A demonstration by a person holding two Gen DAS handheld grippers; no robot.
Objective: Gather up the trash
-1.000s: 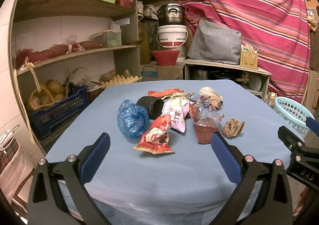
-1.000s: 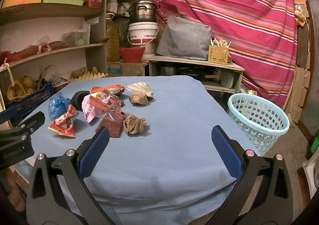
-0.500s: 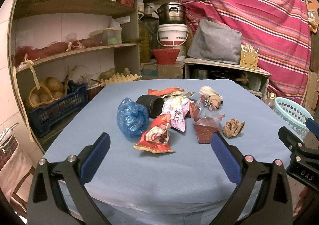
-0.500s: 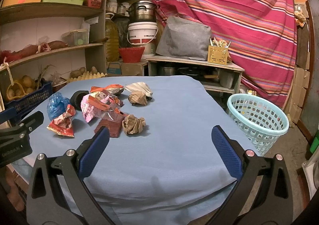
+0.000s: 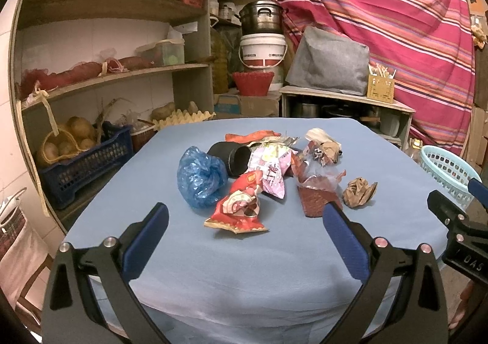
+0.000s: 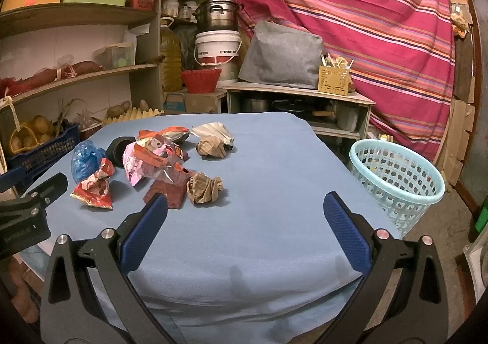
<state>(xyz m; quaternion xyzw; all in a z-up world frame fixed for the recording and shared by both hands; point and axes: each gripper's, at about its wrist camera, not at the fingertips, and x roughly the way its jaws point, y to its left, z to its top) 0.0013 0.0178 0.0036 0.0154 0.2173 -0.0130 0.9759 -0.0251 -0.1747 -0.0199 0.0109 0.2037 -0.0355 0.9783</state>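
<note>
A heap of trash lies on the blue-covered table (image 5: 244, 267): a crumpled blue plastic bag (image 5: 199, 177), a red snack wrapper (image 5: 239, 208), a pink wrapper (image 5: 271, 168), a black cup on its side (image 5: 233, 155), a dark red packet (image 5: 315, 200) and a brown paper ball (image 5: 360, 191). A light blue basket (image 6: 396, 179) stands on the floor right of the table. My left gripper (image 5: 244, 222) is open and empty, hovering just short of the red wrapper. My right gripper (image 6: 245, 216) is open and empty over the table's near part, right of the brown paper ball (image 6: 204, 188).
Wooden shelves (image 5: 106, 75) with potatoes, a dark blue crate (image 5: 82, 167) and boxes stand to the left. A low cabinet (image 6: 302, 109) with pots, a white bucket (image 6: 218, 48) and a striped red cloth (image 6: 366, 8) are behind the table.
Both grippers have drifted very slightly; the trash and basket have not moved. Both stay open.
</note>
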